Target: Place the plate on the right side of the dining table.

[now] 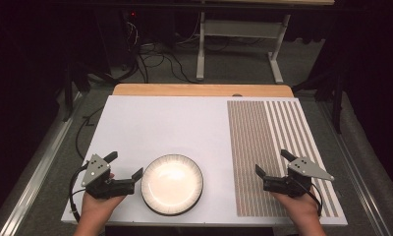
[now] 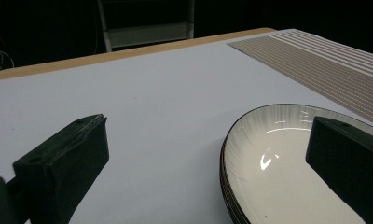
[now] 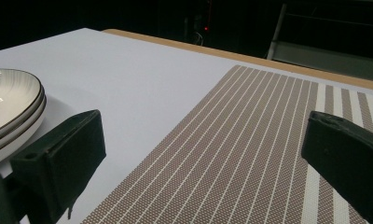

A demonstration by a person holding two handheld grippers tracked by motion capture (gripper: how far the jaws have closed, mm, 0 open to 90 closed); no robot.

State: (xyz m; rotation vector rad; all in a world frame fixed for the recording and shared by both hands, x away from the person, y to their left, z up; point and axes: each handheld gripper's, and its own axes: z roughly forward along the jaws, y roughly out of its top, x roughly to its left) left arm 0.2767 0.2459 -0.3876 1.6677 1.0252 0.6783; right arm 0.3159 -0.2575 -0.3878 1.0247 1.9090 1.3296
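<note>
Both grippers sit low at the near edge of the table [image 1: 150, 118], one on each side of the plates

Left gripper [image 1: 126, 167]: jaws spread wide, nothing between them. Held in the left hand [image 1: 97, 204] just left of the stack of plates [image 1: 172, 184]. In the left gripper view the right-hand jaw hangs over the near rim of the stack [image 2: 287, 163], the other jaw over bare white tabletop. Can't tell if that jaw touches the rim or just clears it

Right gripper [image 1: 272, 162]: jaws also wide apart, empty. Held in the right hand [image 1: 297, 209] over the brown striped placemat [image 1: 268, 147], well apart from the plates. In the right gripper view both jaws hover over the placemat [image 3: 250, 154], stack of plates [image 3: 12, 109] off at the left edge

Plates: stacked near the front edge of the white surface, about mid-table, between the two grippers and closer to the left one. Cream inside, dark ribbed rim. Right gripper view shows at least two rims stacked; exact count not readable

Placemat lies flat on the right part of the table, stripes running front to back
</note>
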